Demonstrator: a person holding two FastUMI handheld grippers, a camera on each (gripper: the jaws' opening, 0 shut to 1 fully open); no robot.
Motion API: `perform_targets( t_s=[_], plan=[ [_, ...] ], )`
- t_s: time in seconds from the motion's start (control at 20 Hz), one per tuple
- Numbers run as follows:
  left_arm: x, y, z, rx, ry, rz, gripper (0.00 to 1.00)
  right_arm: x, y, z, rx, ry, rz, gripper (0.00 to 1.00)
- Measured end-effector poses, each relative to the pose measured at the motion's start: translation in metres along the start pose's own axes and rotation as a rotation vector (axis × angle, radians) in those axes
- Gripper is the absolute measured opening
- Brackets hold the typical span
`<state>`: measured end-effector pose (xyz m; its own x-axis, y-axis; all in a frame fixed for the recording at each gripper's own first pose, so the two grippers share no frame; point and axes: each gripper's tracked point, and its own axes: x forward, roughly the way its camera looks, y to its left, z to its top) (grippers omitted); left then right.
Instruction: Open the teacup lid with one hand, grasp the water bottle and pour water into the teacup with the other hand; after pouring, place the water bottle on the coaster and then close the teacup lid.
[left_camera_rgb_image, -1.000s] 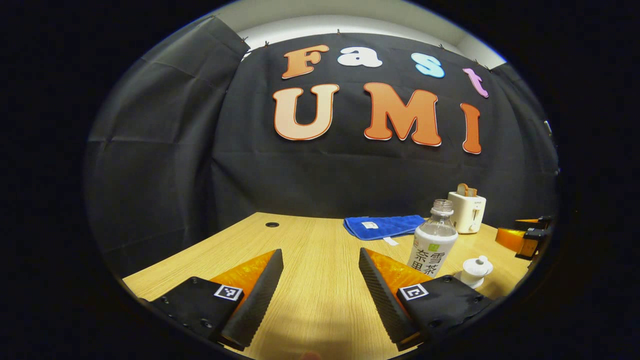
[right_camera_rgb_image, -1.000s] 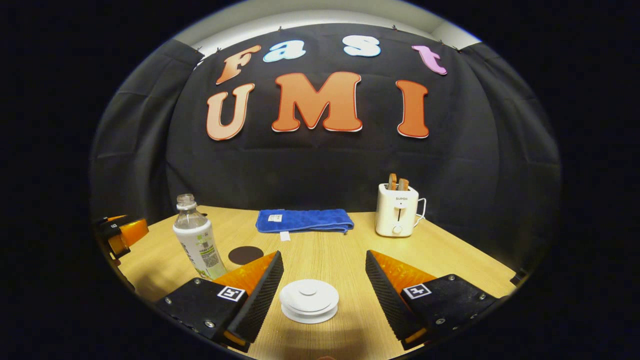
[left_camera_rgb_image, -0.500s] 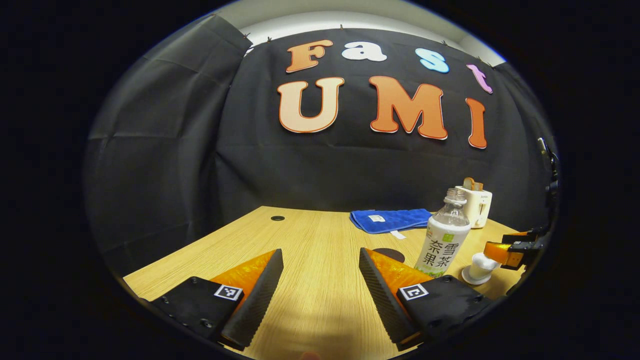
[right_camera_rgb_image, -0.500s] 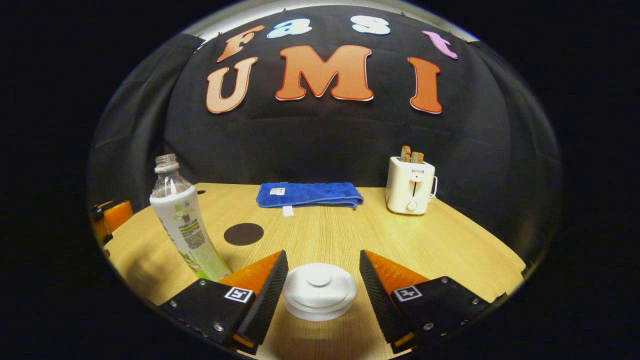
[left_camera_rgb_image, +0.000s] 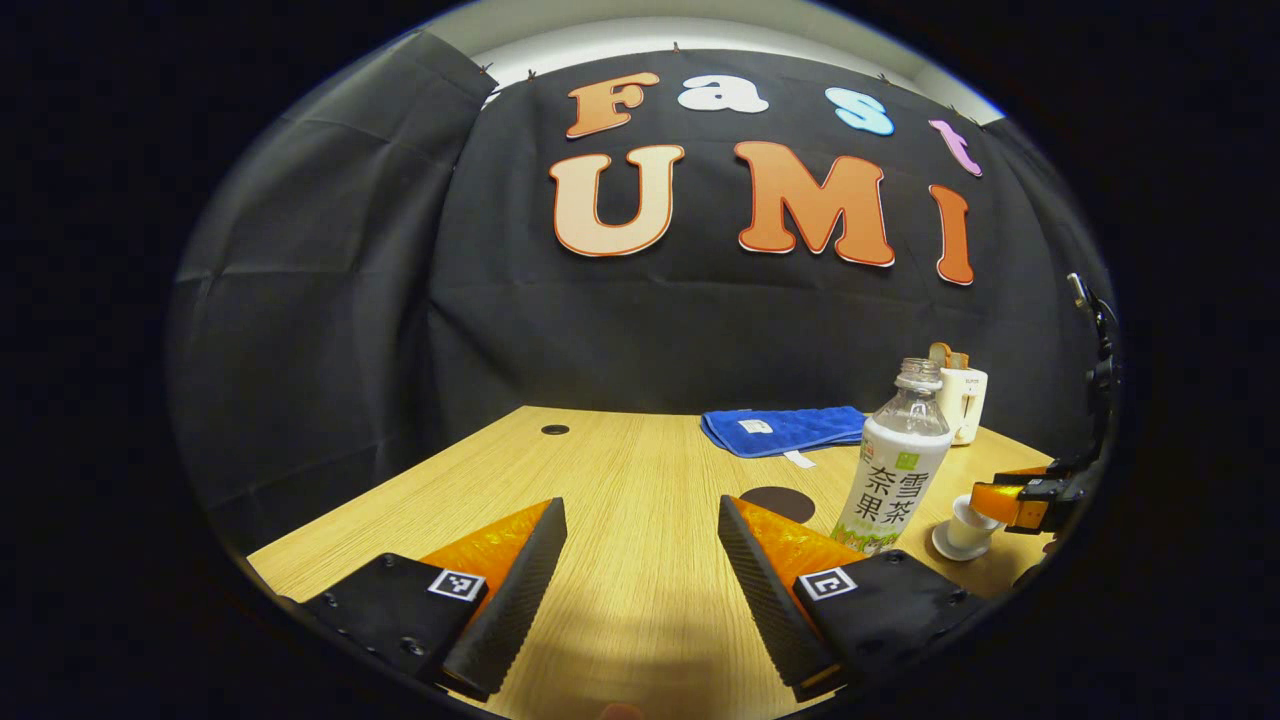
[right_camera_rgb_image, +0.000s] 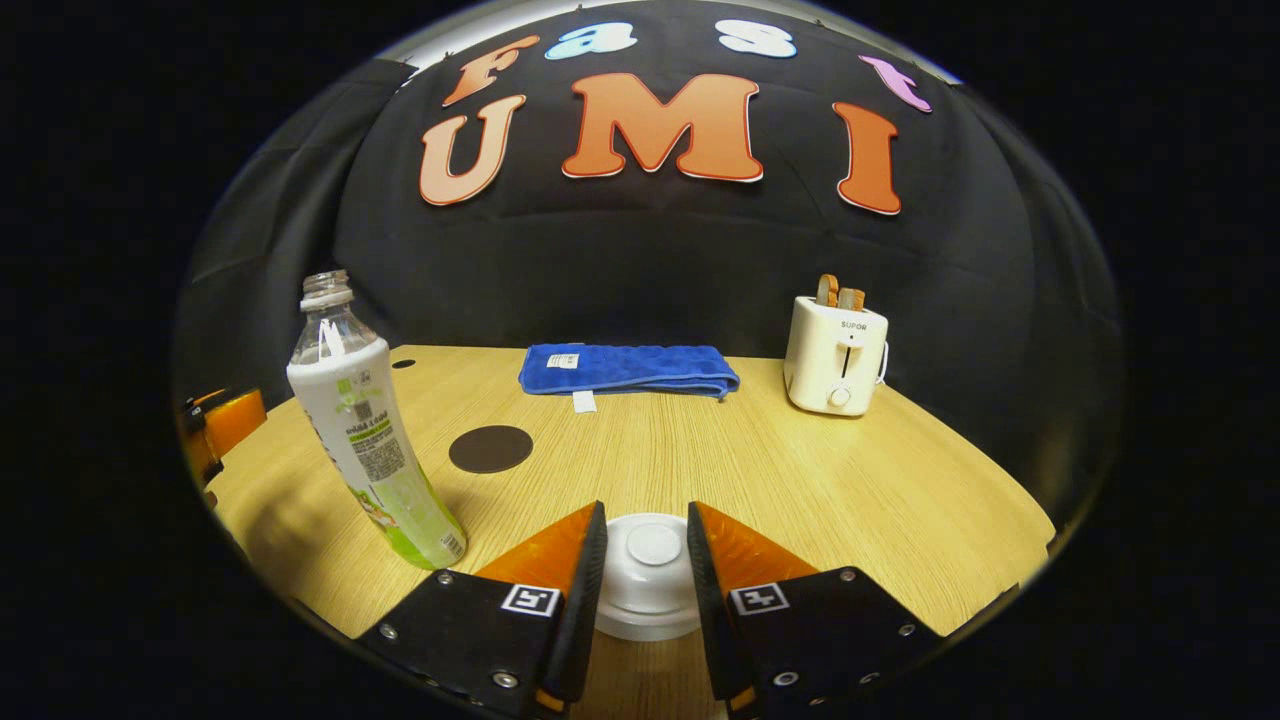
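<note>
Closing my right tool around teacup lid at worktop's near edge, contact unclear | left tool spread wide, empty | water bottle upright near coaster | centre on knob, lift straight.

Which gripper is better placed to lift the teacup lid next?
Right. The right gripper already has its fingers on either side of the lid, while the left gripper hangs open beside the water bottle.
</note>
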<state>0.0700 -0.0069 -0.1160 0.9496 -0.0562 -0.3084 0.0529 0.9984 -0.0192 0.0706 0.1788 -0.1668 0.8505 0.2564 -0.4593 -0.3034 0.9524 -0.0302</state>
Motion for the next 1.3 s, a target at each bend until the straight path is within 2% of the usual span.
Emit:
perform_targets(
  t_s=[0.35,0.5,0.55,0.6,0.7,1.0,1.3],
  plan=[
    [0.002,-0.002,-0.002,0.005,0.005,-0.004,0.98,0.002,-0.003,0.001,0.011,-0.002,-0.004,0.26],
    [0.002,-0.006,-0.003,0.001,0.006,-0.011,0.98,0.000,-0.004,0.002,0.000,-0.006,-0.018,0.23],
    [0.001,-0.007,-0.003,0.001,0.006,-0.013,0.96,0.000,-0.004,0.002,-0.006,-0.003,-0.019,0.17],
    [0.000,-0.008,-0.001,0.002,0.003,-0.016,0.98,0.000,-0.003,0.001,-0.002,0.000,-0.013,0.19],
    [-0.004,-0.011,0.005,0.010,-0.014,-0.022,0.98,-0.007,-0.005,0.009,0.023,-0.016,-0.006,0.19],
    [-0.016,-0.034,0.015,0.013,-0.047,-0.062,0.98,-0.030,-0.040,0.026,0.045,-0.069,-0.064,0.19],
    [-0.025,-0.088,0.012,0.032,-0.048,-0.174,0.98,-0.049,-0.088,0.012,0.089,-0.055,-0.151,0.18]
  ],
)
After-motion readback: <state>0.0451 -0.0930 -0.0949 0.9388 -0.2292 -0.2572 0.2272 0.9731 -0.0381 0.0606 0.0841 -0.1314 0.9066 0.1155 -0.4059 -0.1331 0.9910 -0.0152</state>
